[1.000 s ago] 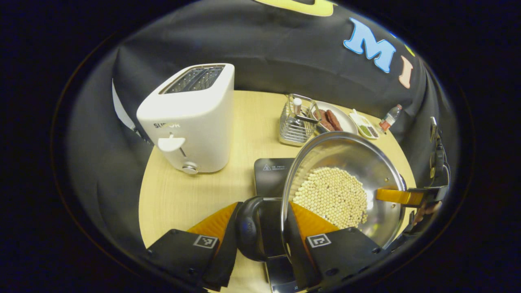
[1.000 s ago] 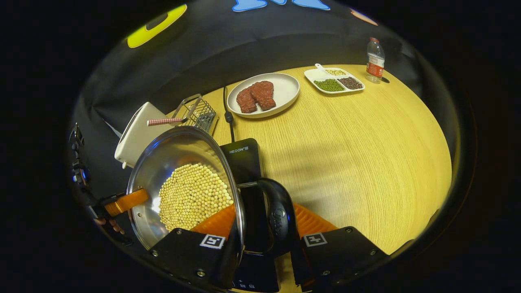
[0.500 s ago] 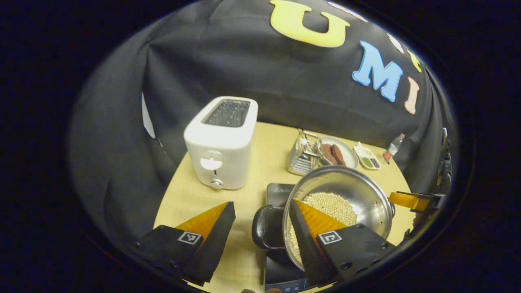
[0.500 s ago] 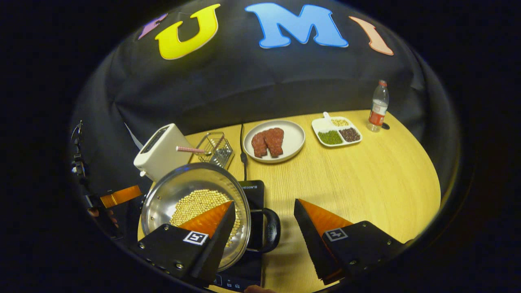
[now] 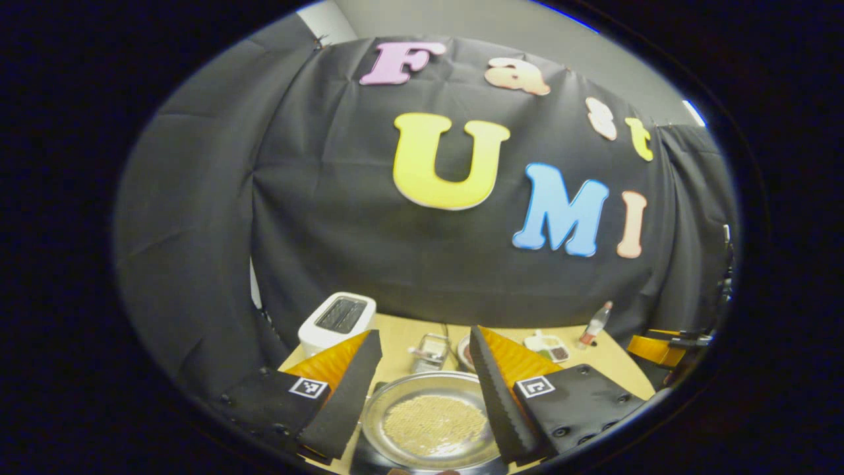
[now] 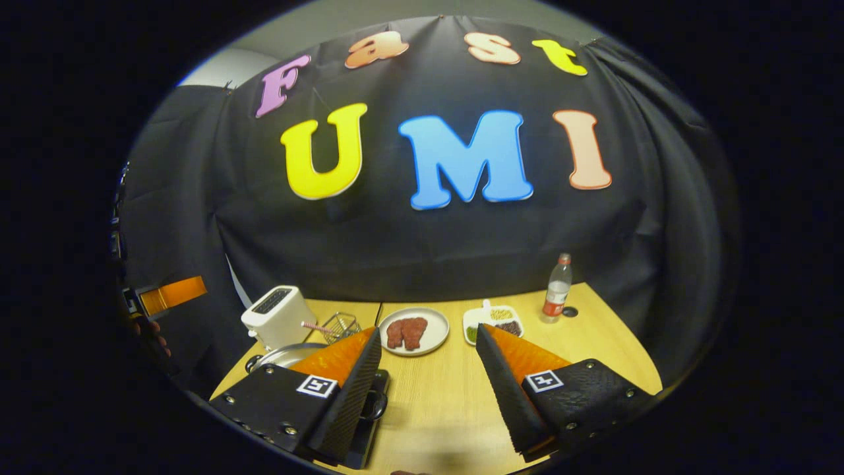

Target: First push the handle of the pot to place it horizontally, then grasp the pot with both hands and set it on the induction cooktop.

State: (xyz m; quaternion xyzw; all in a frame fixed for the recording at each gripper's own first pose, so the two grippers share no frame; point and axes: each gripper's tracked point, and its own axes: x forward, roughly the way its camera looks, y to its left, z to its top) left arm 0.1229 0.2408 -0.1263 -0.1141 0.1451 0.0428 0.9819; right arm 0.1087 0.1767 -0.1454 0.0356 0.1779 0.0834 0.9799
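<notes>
The steel pot (image 5: 432, 422), holding pale round beans, sits low between my left gripper's open fingers, which hang well above it. My left gripper (image 5: 423, 333) holds nothing. In the right gripper view the pot's rim (image 6: 283, 356) peeks out behind the left finger, its black side handle (image 6: 376, 406) lying over the black induction cooktop (image 6: 361, 448). My right gripper (image 6: 427, 332) is open and empty, raised above the table. Each view catches an orange finger of the other gripper: the right gripper (image 5: 653, 349) and the left gripper (image 6: 173, 293).
On the wooden table (image 6: 593, 349) stand a white toaster (image 6: 277, 316), a wire basket (image 6: 339, 325), a plate of meat (image 6: 414, 330), a divided tray of beans (image 6: 494, 320) and a plastic bottle (image 6: 557, 293). The black cloth wall rises behind.
Both grippers let go of the pot's handles, opened, and rose up and back. The pot now rests on the cooktop, far below the fingers.
</notes>
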